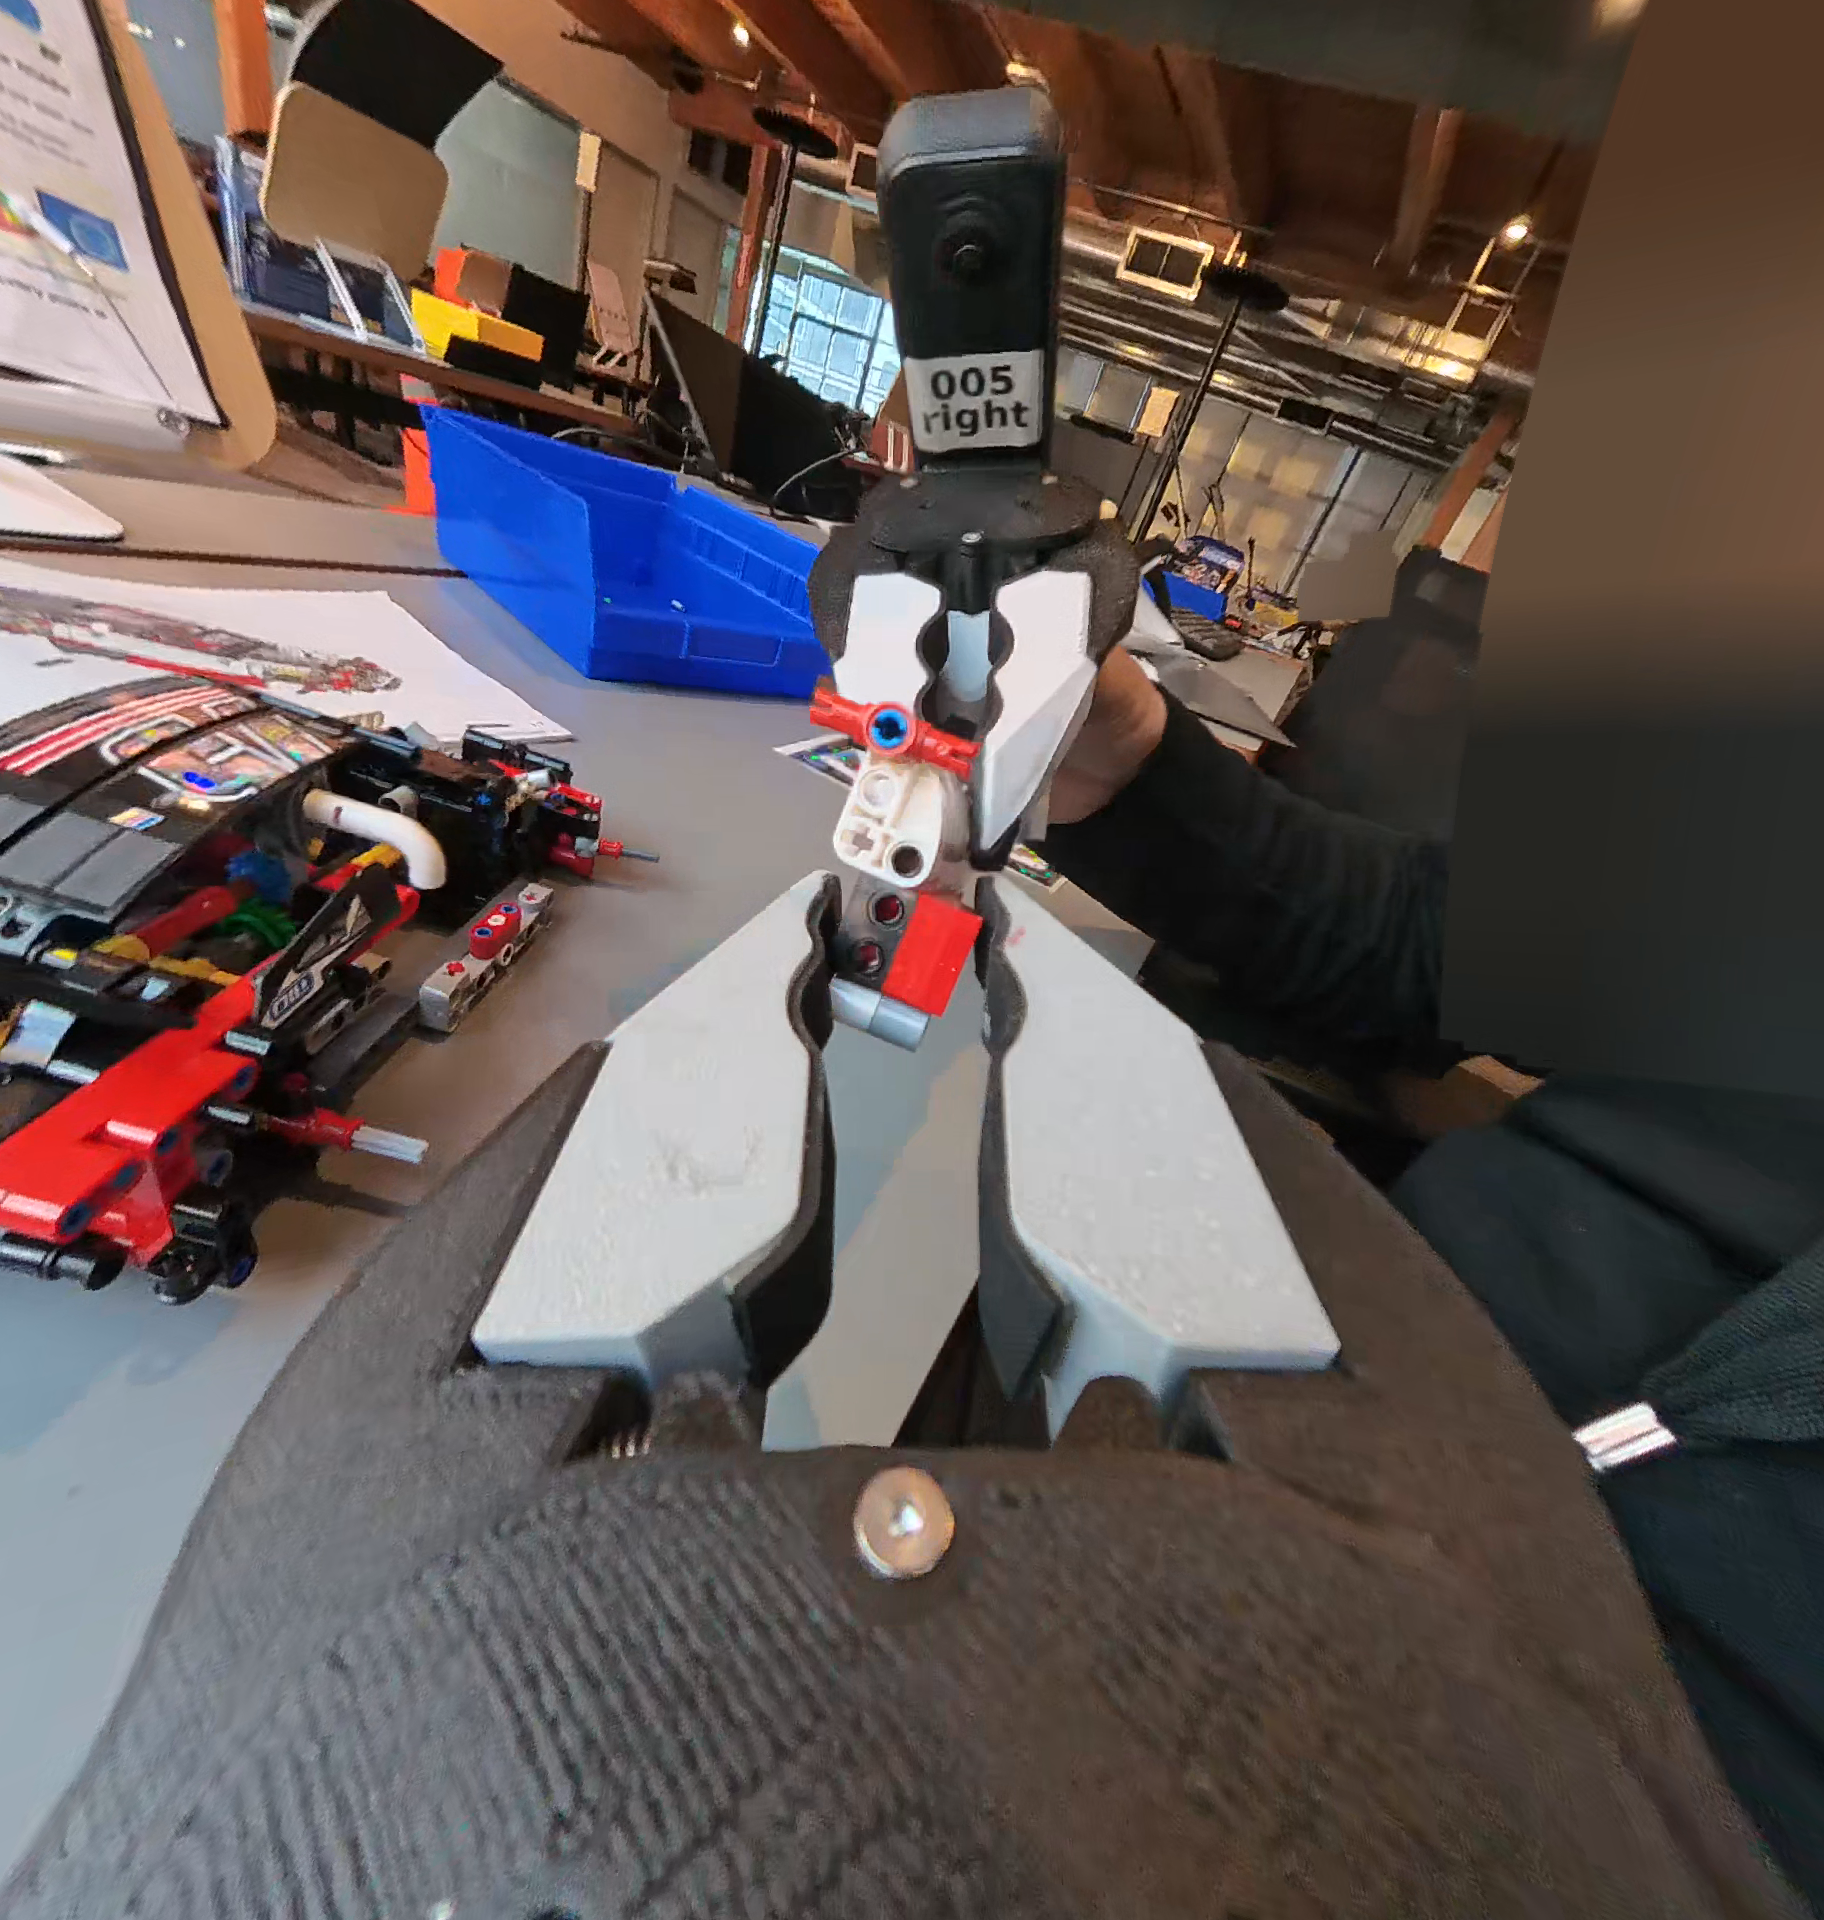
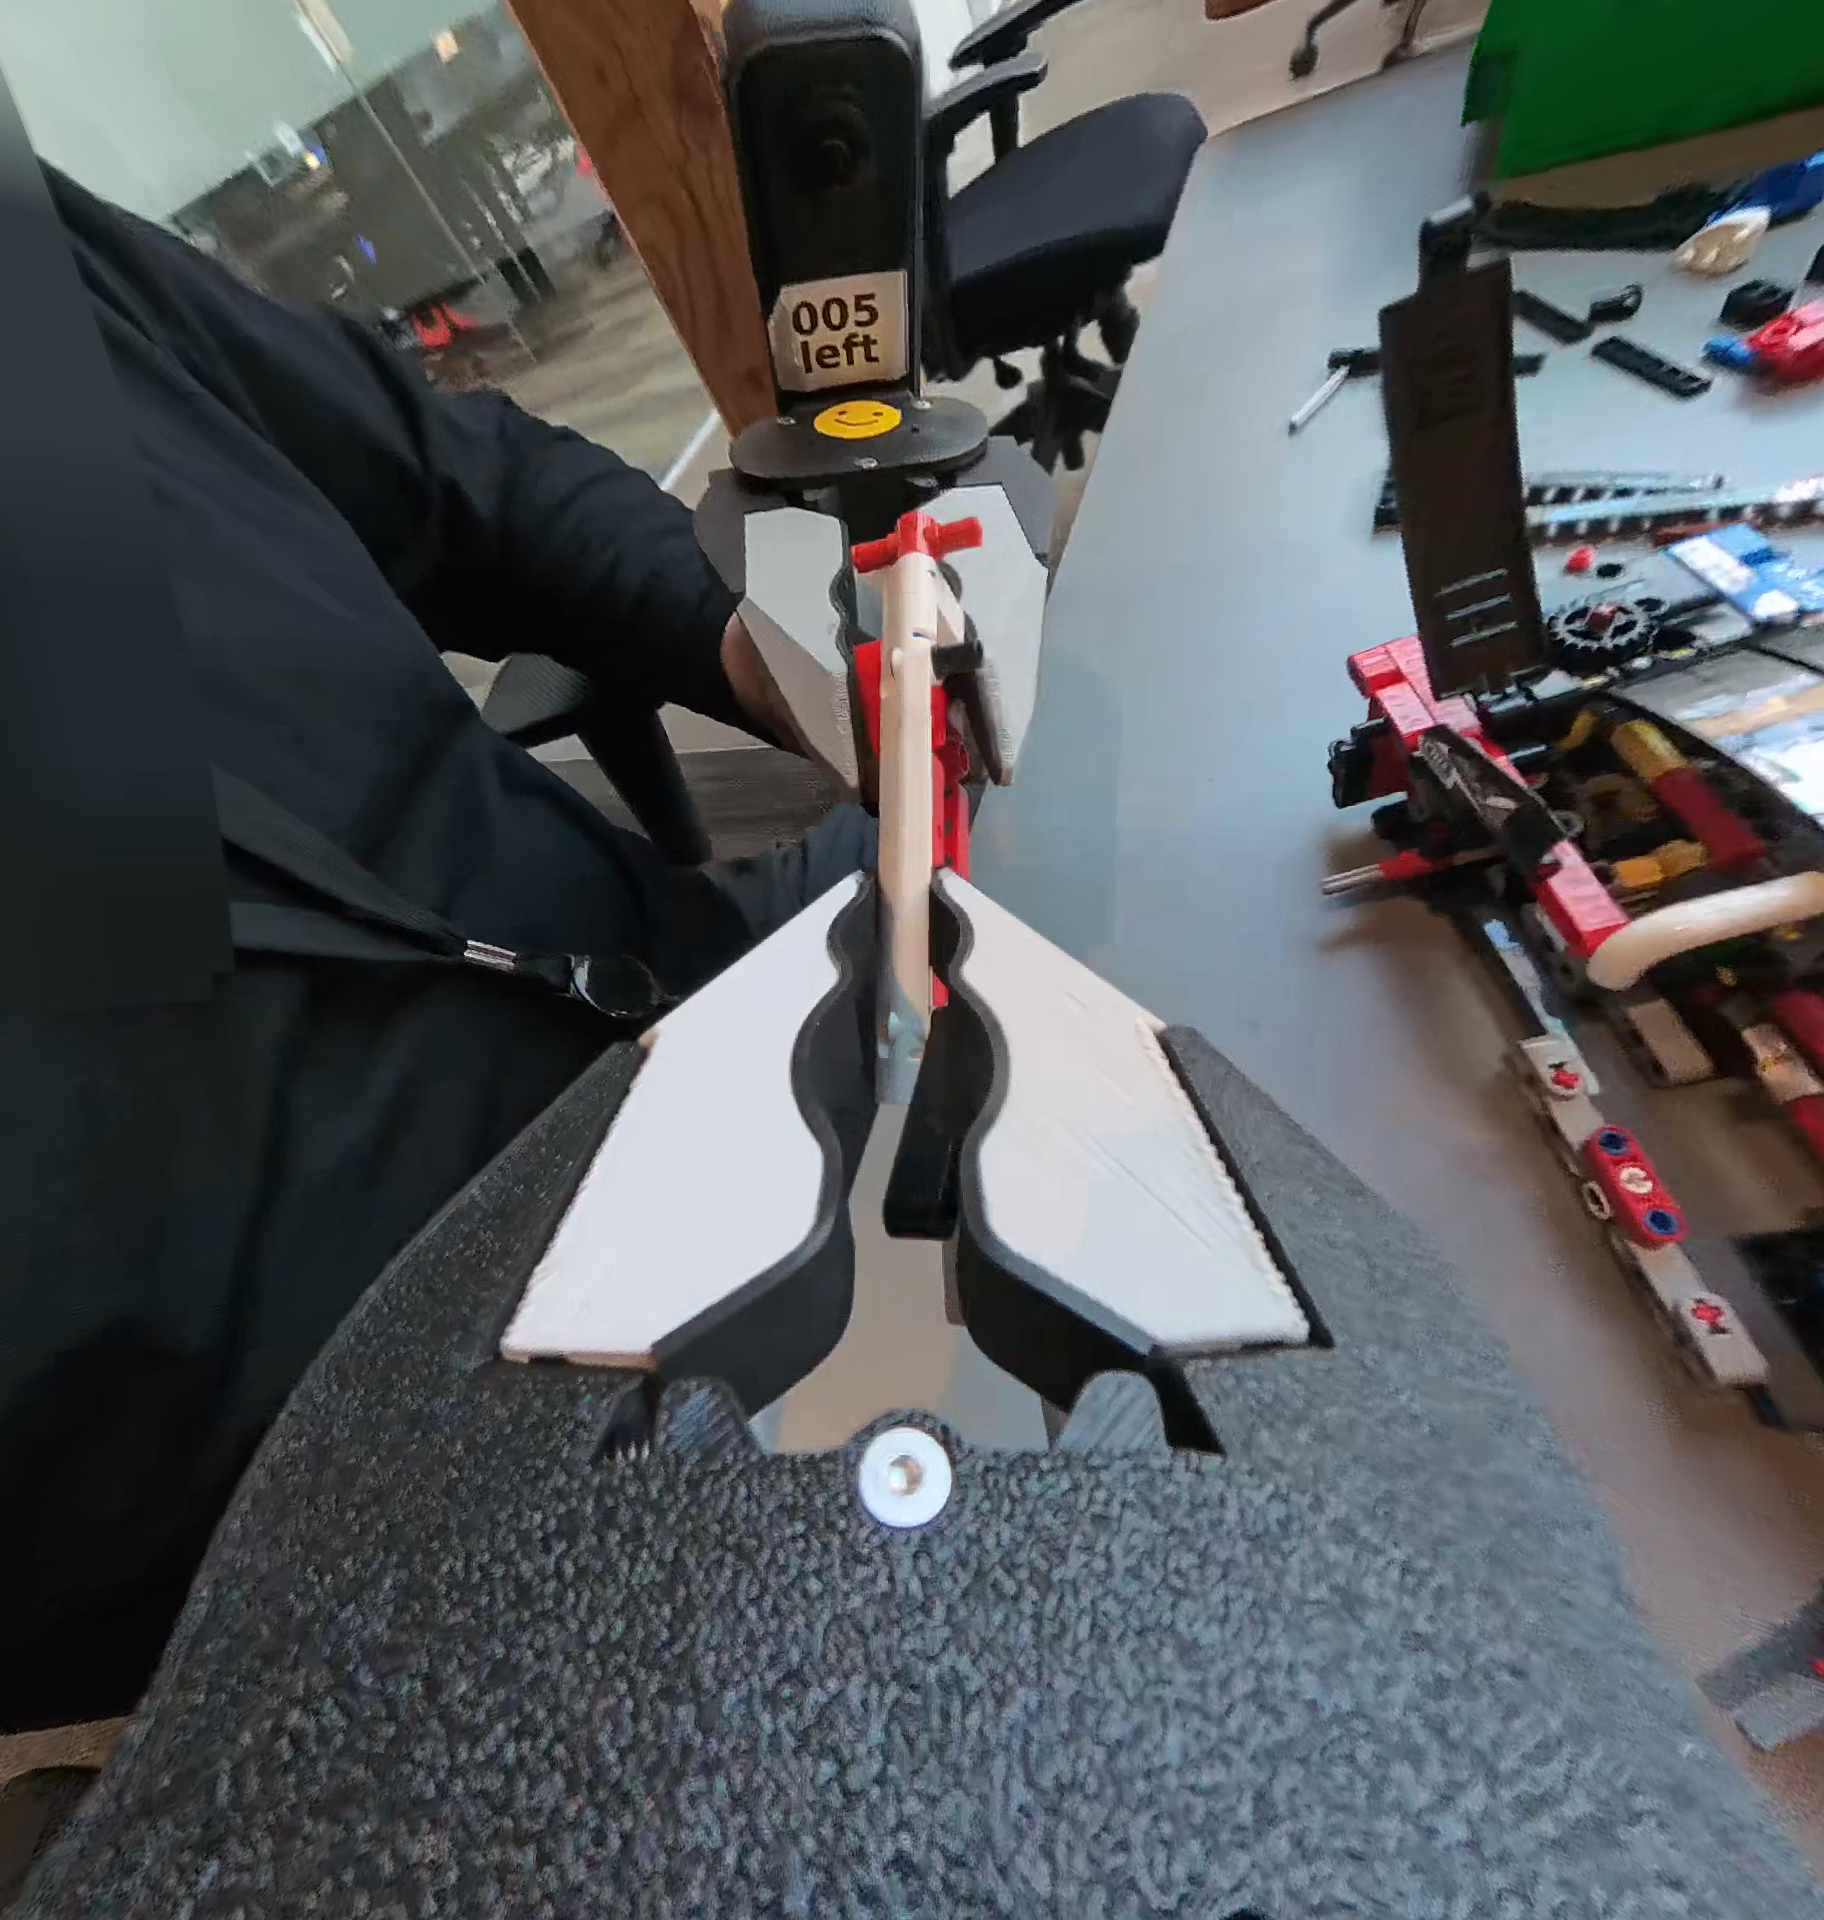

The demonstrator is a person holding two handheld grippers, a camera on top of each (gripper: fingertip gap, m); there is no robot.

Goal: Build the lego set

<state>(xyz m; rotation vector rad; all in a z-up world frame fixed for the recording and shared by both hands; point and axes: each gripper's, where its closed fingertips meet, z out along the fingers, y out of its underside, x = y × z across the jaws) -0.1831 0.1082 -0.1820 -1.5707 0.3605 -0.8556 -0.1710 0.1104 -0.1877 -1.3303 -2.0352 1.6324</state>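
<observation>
Grey workshop table, car build off to one side. Both my claws clamp one small sub-assembly mid-air: left gripper on its red end, right gripper facing it, tips nearly meeting. I'd squeeze straight, no twisting.

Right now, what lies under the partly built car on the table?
White printed sheets stick out from beneath the partly built car at its far side, on the grey table. Whatever lies directly under its middle is hidden by the model.
</observation>
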